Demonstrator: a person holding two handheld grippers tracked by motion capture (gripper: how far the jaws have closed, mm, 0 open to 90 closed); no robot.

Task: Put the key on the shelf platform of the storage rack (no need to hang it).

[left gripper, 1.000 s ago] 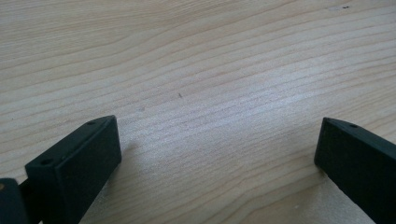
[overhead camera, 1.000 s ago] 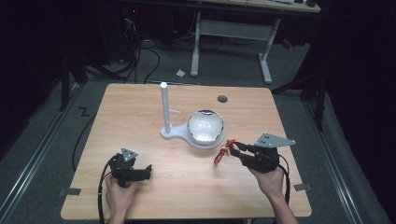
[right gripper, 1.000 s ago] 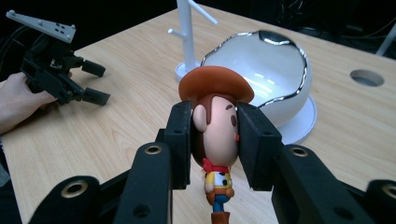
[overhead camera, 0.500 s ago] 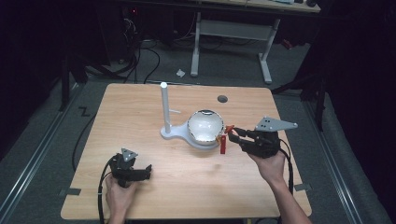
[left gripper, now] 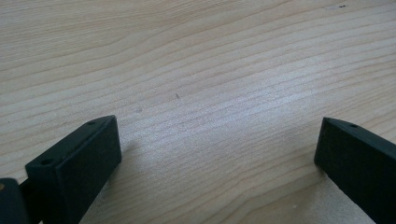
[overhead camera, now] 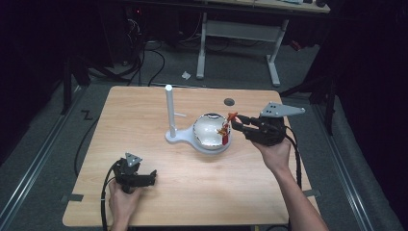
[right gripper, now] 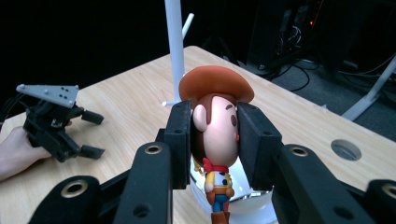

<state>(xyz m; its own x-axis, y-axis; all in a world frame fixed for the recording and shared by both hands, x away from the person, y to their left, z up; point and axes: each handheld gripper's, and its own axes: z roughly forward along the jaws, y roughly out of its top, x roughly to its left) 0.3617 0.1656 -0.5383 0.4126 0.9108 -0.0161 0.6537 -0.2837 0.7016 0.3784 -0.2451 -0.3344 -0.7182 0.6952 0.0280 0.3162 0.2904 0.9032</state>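
Above wooden table (overhead camera: 144, 144): upright cowboy figurine (right gripper: 217, 140), hat up, in right gripper (right gripper: 215, 140).

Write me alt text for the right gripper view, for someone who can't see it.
The right gripper clamps a cowboy figurine by its head, above a shiny bowl on a white stand. The wooden table stretches behind, with the left gripper open in a hand at far left.
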